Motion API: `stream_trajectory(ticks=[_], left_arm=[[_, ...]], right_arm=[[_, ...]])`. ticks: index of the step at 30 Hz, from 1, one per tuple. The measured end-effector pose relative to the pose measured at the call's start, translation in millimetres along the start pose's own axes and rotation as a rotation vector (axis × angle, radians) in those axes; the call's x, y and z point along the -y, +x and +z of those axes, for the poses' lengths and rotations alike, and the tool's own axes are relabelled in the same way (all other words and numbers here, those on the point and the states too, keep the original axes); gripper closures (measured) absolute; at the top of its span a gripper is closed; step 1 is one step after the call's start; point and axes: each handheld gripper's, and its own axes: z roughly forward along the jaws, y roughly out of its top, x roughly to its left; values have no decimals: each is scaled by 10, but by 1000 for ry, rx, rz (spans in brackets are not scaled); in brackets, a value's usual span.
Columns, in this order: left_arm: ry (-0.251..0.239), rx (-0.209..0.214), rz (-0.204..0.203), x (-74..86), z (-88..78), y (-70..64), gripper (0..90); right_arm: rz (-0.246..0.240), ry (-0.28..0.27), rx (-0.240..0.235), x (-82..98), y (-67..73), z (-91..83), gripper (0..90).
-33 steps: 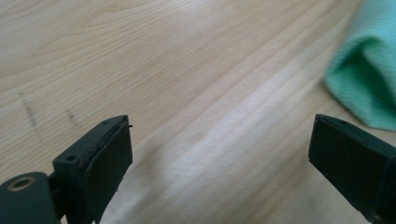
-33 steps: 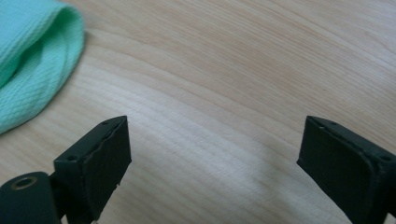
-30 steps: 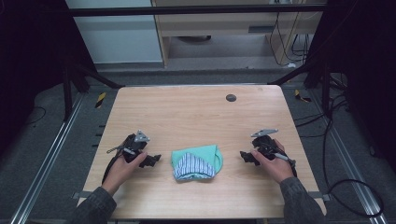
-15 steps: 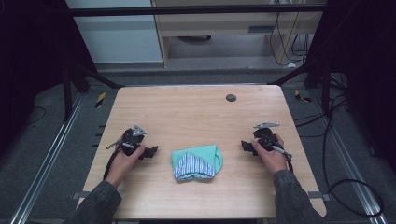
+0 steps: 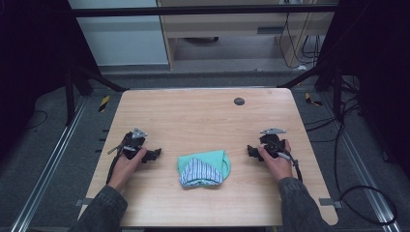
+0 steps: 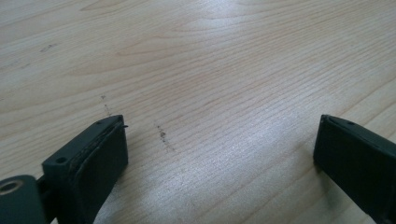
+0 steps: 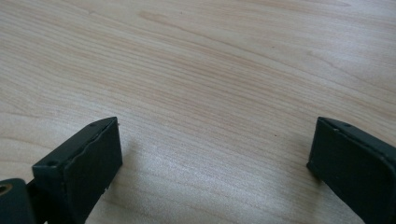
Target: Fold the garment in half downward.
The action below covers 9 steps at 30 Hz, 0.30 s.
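folded cloth (image 5: 203, 167) | mint green with blue-white striped part on top | flat on table, near front edge, between the hands

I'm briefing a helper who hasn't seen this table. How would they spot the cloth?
Find the wooden table and look at the middle of its near edge, between the left gripper and the right gripper. The cloth is a folded bundle, mint green with a striped blue-and-white part, the only soft, coloured thing there.
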Motion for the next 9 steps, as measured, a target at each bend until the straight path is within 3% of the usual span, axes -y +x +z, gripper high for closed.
stream_trajectory(ticks=[4, 6, 9], left_arm=[[8, 0, -3, 1, 4, -2, 0], [9, 1, -7, 1, 5, 0, 0], [8, -12, -24, 1, 5, 6, 0]], right_arm=[[37, 5, 38, 14, 40, -13, 10], [89, 8, 84, 27, 95, -26, 3], [91, 8, 90, 29, 97, -28, 2]])
